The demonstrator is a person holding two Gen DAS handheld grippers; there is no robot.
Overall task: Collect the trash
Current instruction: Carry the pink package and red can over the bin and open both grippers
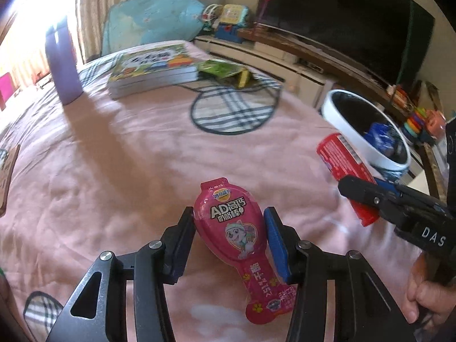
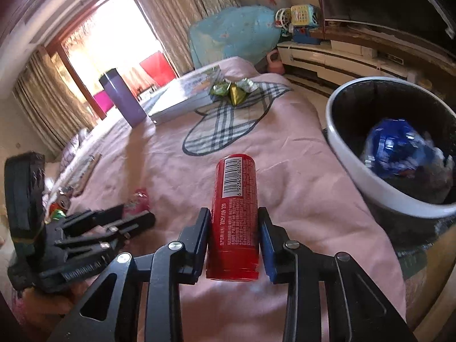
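A pink lollipop-shaped snack wrapper with a cartoon dog sits between the pads of my left gripper, which is shut on its wide part above the pink bedspread. My right gripper is shut on a red cylindrical can with a barcode. In the left wrist view the right gripper holds the red can close to the white trash bin. The right wrist view shows the bin at right with a blue wrapper inside, and my left gripper blurred at lower left.
On the far side of the bed stand a purple bottle, a stack of books and green-gold crumpled wrappers. A low TV cabinet with toys runs behind the bin. A person's hand grips the right tool.
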